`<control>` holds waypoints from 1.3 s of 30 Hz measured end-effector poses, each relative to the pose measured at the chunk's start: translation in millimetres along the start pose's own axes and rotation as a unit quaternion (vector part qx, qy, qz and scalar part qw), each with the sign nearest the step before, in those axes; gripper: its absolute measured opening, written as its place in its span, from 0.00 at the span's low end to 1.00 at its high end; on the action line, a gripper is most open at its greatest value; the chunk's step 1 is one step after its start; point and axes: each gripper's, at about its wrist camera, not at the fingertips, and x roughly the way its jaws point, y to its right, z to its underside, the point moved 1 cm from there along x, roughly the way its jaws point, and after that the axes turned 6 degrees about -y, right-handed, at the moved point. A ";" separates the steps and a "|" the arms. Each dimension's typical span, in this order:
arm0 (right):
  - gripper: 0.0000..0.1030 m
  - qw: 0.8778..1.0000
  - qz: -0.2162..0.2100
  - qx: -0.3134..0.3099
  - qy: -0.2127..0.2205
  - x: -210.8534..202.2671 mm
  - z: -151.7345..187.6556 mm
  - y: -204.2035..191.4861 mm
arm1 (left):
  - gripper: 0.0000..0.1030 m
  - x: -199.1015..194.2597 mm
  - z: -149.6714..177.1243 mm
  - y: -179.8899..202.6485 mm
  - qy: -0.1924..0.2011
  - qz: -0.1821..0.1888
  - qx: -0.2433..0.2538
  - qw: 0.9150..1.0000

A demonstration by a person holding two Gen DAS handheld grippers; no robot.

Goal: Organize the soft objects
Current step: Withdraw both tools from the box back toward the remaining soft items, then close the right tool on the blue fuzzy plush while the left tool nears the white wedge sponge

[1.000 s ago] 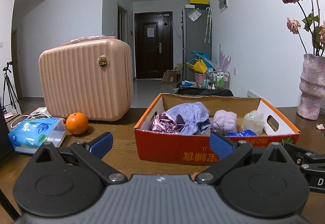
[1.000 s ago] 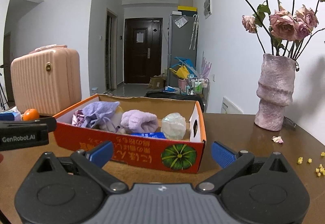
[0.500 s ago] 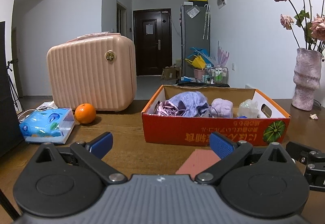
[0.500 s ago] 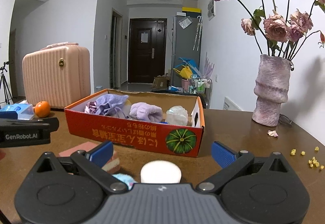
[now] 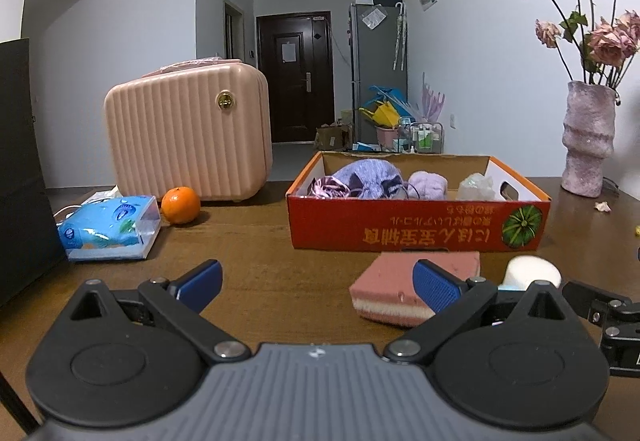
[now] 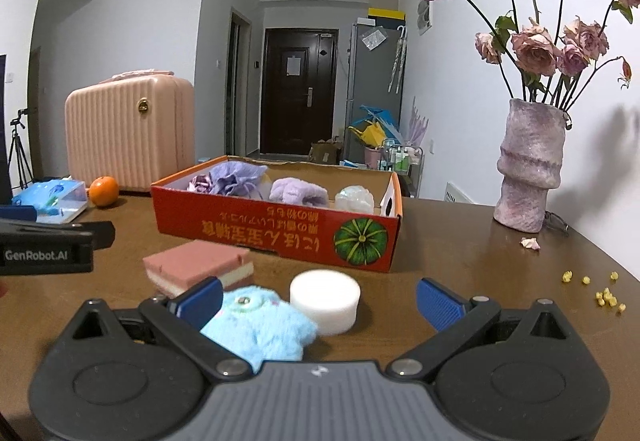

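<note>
Both tongs, left (image 5: 316, 281) and right (image 6: 318, 299), gape empty, pulled back from the orange cardboard box (image 6: 276, 235); pink layered sponge (image 6: 198, 269), white foam cylinder (image 6: 324, 299), blue plush toy (image 6: 258, 325) now revealed before it, unsorted.

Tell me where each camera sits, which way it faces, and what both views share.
Left wrist: on the left gripper, low over the table, facing the orange box; its open fingers show.
Right wrist: on the right gripper, facing the same box from further right; its open fingers and the left gripper's body show.
Shared: box, pink sponge, white cylinder, suitcase, vase.
</note>
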 end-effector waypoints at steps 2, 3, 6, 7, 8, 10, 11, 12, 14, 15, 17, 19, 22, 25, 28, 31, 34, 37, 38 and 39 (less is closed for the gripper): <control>1.00 1.000 -0.003 -0.002 -0.001 -4.9 4.3 -0.6 | 1.00 -5.4 4.3 0.1 -0.002 0.004 0.003 1.000; 1.00 1.000 -0.003 -0.003 -0.002 -7.5 6.4 -0.9 | 1.00 -8.6 6.7 0.3 -0.003 0.007 0.006 1.000; 1.00 1.000 -0.005 -0.005 -0.004 -14.2 12.4 -1.3 | 1.00 -17.8 13.4 0.3 -0.006 0.016 0.012 1.000; 1.00 1.000 -0.007 -0.006 -0.005 -16.3 14.5 -1.6 | 1.00 -20.7 15.8 0.3 -0.007 0.019 0.014 1.000; 1.00 1.000 -0.008 -0.007 -0.005 -18.7 16.5 -1.5 | 1.00 -23.8 18.7 0.3 -0.010 0.024 0.015 1.000; 1.00 1.000 -0.010 -0.010 -0.008 -22.5 20.2 -2.2 | 1.00 -28.6 23.5 0.8 -0.015 0.031 0.019 0.999; 1.00 1.000 -0.011 -0.011 -0.008 -24.4 22.2 -2.8 | 1.00 -30.8 25.7 1.0 -0.016 0.035 0.022 0.999; 1.00 1.000 -0.012 -0.014 -0.009 -26.5 24.3 -3.5 | 1.00 -33.7 28.6 1.8 -0.017 0.037 0.026 0.999; 1.00 1.000 -0.014 -0.016 -0.010 -29.5 27.1 -4.1 | 1.00 -37.9 31.6 2.6 -0.016 0.040 0.030 0.999; 1.00 1.000 -0.014 -0.016 -0.011 -30.7 28.0 -3.8 | 1.00 -39.4 32.9 2.8 -0.017 0.043 0.031 0.998; 1.00 1.000 -0.016 -0.014 -0.011 -32.4 29.4 -3.0 | 1.00 -41.3 35.1 3.6 -0.019 0.046 0.033 0.998; 1.00 1.000 -0.017 -0.012 -0.012 -32.1 29.7 -2.2 | 1.00 -40.9 36.0 4.0 -0.022 0.048 0.035 0.998; 1.00 1.000 -0.018 -0.012 -0.015 -30.4 29.7 -1.7 | 1.00 -39.3 35.7 3.9 -0.026 0.048 0.034 0.998; 1.00 1.000 -0.019 -0.012 -0.019 -28.6 29.8 -2.6 | 1.00 -38.1 34.7 2.0 -0.028 0.050 0.029 0.998; 1.00 0.999 -0.022 -0.013 -0.024 -25.4 30.6 -3.5 | 1.00 -35.6 33.3 -1.2 -0.031 0.055 0.023 0.998; 1.00 0.999 -0.027 -0.016 -0.032 -20.3 30.6 -5.5 | 1.00 -32.1 31.9 -3.5 -0.034 0.058 0.020 0.998; 1.00 0.998 -0.031 -0.021 -0.042 -12.9 29.9 -8.3 | 1.00 -28.7 31.2 -5.0 -0.032 0.056 0.024 0.998; 1.00 0.998 -0.035 -0.027 -0.050 -4.2 28.7 -11.5 | 1.00 -23.1 29.3 -8.3 -0.035 0.056 0.025 0.998; 1.00 0.998 -0.036 -0.029 -0.053 -1.2 28.1 -12.5 | 1.00 -21.4 28.6 -9.5 -0.035 0.056 0.025 0.998; 1.00 0.997 -0.037 -0.031 -0.056 2.3 27.2 -13.8 | 1.00 -19.5 27.7 -11.0 -0.036 0.056 0.024 0.998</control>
